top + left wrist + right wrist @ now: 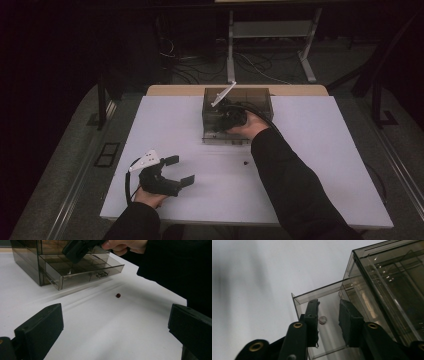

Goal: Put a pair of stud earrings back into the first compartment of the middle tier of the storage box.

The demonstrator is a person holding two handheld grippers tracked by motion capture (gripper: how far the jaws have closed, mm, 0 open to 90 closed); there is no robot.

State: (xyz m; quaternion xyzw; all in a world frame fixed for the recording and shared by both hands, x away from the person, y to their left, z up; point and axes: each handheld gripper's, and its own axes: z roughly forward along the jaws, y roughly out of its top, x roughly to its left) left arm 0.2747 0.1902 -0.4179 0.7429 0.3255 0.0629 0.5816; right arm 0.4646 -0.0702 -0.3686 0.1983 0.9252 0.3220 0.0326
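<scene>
Smoked-plastic drawer (322,315) stands pulled out; a bead (322,319) lies inside between the right gripper's (329,315) narrowly parted fingers. Withdraw straight up. Left gripper (176,170): wide, empty.

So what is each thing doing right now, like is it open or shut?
Drawer: pulled out of the smoky plastic box, open.
Pale bead: lying in the drawer, between the right gripper's jaws, not pinched.
Right gripper: open, jaws down in the drawer.
Left gripper: open, holding nothing, low over the table.
Dark red bead: lying loose on the table, in front of the drawer.
</scene>
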